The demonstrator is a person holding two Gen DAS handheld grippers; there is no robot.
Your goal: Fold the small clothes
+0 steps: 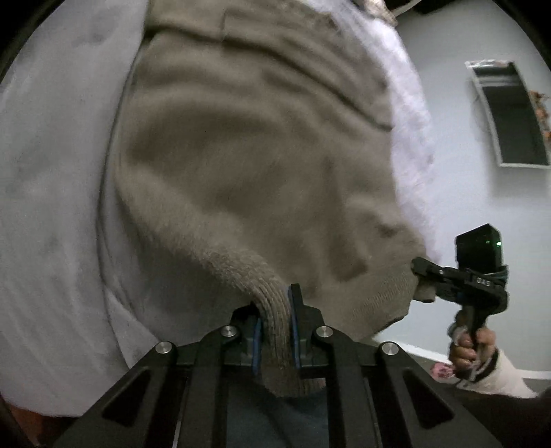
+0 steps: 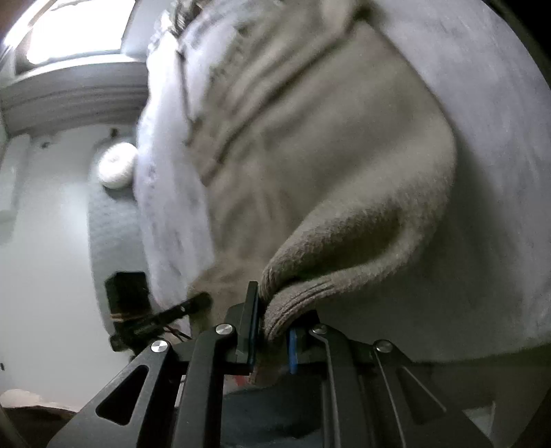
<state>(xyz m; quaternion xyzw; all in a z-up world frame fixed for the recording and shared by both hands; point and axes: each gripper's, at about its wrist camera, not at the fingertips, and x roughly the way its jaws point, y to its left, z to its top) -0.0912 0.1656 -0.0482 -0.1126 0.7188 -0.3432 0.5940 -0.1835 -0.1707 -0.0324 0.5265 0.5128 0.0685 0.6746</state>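
A beige knit sweater (image 1: 248, 165) lies on a light grey bed cover (image 1: 51, 172), its near hem lifted off the cover. My left gripper (image 1: 275, 320) is shut on the ribbed hem at one corner. My right gripper (image 2: 272, 331) is shut on the ribbed hem at the other corner of the sweater (image 2: 310, 155). In the left wrist view the right gripper (image 1: 422, 272) shows at the right, pinching the hem, with the person's hand below it. In the right wrist view the left gripper (image 2: 196, 299) shows at the lower left, blurred.
The bed cover (image 2: 499, 172) spreads under and beside the sweater. A pale wall with a dark framed panel (image 1: 509, 113) is to the right in the left wrist view. A white round object (image 2: 117, 165) and a bright window (image 2: 69, 31) show in the right wrist view.
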